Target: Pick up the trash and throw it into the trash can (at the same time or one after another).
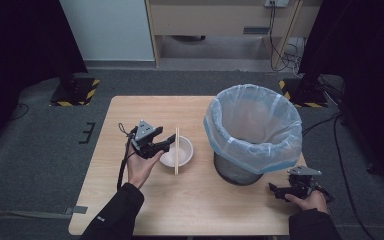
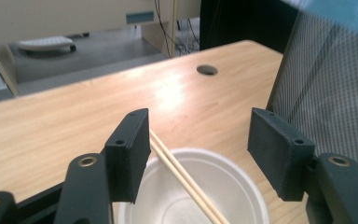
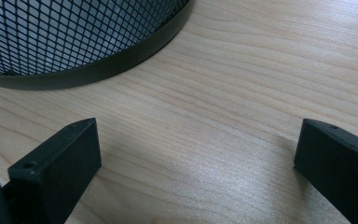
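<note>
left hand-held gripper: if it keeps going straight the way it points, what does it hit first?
Likely the chopsticks lying across the white bowl: in the left gripper view they cross between the open jaws of the left hand-held gripper, close to one pad. The bin stands off to the side. Depth is uncertain.

Bowl [image 2: 200, 196] runs off the bottom edge in the left gripper view, chopsticks [image 2: 186, 184] cut there too; mesh bin [image 3: 74, 37] cropped in the right gripper view.
</note>
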Motion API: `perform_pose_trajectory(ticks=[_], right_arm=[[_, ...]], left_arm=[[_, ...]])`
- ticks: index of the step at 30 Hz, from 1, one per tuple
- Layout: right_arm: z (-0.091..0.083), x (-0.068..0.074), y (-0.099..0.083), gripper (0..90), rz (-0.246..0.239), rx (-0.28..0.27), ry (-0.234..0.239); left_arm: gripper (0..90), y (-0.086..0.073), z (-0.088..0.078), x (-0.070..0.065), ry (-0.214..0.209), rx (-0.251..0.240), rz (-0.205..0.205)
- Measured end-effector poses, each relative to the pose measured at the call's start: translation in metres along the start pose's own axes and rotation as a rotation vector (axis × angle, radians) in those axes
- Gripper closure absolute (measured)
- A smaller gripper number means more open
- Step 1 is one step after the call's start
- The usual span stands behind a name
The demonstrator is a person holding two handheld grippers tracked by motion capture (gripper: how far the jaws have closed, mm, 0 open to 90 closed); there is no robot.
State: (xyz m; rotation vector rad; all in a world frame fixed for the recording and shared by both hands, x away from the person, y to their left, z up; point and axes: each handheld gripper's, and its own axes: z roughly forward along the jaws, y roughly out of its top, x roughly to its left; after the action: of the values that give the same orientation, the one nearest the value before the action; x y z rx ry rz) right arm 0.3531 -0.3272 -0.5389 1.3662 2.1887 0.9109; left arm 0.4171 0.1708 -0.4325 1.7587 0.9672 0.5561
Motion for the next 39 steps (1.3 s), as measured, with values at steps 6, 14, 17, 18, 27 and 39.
perform_pose_trajectory(ticks=[6, 14, 17, 18, 27, 39], right_arm=[[0.000, 0.000, 0.000, 0.8, -0.003, 0.001, 0.001], [0.000, 0.000, 0.000, 0.8, -0.002, 0.001, 0.001], [0.000, 0.000, 0.000, 0.8, -0.003, 0.001, 0.001], [0.000, 0.000, 0.000, 0.8, -0.003, 0.001, 0.001], [0.000, 0.000, 0.000, 0.8, -0.002, 0.001, 0.001], [0.000, 0.000, 0.000, 0.8, -0.003, 0.001, 0.001]], left_arm=[[40.5, -0.014, 0.012, -0.001, 0.014, 0.071, 0.004], [42.4, -0.033, 0.026, 0.000, 0.025, 0.156, -0.007], [42.5, -0.037, 0.030, -0.001, 0.029, 0.169, -0.006], [42.5, -0.040, 0.032, -0.002, 0.029, 0.182, 0.000], [43.1, -0.049, 0.040, -0.008, 0.030, 0.234, 0.033], [44.2, -0.049, 0.039, -0.005, 0.037, 0.243, 0.025]])
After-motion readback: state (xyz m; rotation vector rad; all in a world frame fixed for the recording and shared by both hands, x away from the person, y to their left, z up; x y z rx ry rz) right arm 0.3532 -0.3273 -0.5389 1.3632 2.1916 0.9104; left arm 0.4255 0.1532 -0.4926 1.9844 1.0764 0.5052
